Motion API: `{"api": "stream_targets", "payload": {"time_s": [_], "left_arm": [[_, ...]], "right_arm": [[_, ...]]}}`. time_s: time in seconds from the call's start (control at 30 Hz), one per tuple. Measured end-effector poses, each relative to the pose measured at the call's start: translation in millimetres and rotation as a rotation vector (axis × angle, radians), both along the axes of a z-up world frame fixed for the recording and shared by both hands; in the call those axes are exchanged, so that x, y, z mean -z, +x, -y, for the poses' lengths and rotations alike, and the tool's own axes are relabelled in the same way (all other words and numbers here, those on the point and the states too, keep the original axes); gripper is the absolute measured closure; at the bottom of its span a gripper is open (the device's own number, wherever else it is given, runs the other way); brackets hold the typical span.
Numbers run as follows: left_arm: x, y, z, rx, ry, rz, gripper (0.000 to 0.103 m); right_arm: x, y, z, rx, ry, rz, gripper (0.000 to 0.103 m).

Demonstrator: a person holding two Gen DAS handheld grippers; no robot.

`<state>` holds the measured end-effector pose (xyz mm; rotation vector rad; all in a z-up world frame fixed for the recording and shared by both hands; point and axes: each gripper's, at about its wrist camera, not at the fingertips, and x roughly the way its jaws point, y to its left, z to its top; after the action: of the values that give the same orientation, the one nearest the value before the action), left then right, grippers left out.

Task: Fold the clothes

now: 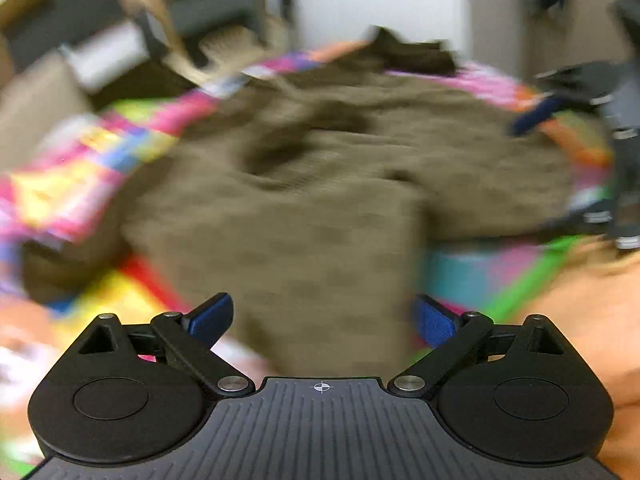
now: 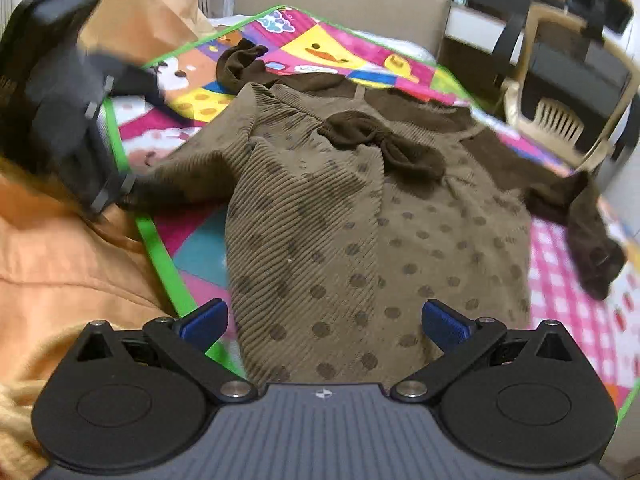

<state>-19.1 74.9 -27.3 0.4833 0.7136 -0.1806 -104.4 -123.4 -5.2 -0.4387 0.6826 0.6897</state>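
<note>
Olive-brown dress (image 2: 360, 220): ribbed, dotted knit, lying on the patchwork play mat (image 2: 336, 52); long axis runs from hem at the camera to collar at the far side.
Left side: folded over toward the middle.
Dark bow (image 2: 384, 148): on the chest.
Dark sleeve (image 2: 588, 232): stretched to the right.
Right gripper (image 2: 324, 324): blue pads wide apart, holding nothing, over the hem.
Left gripper (image 1: 322, 318): spread wide, empty; view motion-blurred.
Surroundings: orange sleeve (image 2: 60, 272) at left; beige chair (image 2: 560, 120) beyond the mat.
</note>
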Motion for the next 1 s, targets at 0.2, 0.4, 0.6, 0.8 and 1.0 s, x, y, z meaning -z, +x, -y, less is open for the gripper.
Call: {"api": "stream_targets", "payload": {"time_s": [0.2, 0.4, 0.6, 0.8, 1.0], "left_arm": [[-54, -18, -75, -0.369, 0.025, 0.228, 0.005], [-89, -41, -101, -0.341, -0.225, 0.252, 0.004], [-59, -35, -66, -0.076, -0.324, 0.048, 0.003], [-25, -21, -62, 0.052, -0.566, -0.165, 0.003], [-58, -18, -80, 0.134, -0.787, -0.069, 0.003]], "right_arm": [[-9, 7, 19, 0.140, -0.065, 0.161, 0.000], [-52, 22, 48, 0.283, 0.034, 0.306, 0.000], [-49, 26, 54, 0.240, 0.117, 0.193, 0.000], [-24, 33, 53, 0.259, 0.089, 0.122, 0.000], [-34, 64, 74, 0.355, 0.199, 0.062, 0.000]]}}
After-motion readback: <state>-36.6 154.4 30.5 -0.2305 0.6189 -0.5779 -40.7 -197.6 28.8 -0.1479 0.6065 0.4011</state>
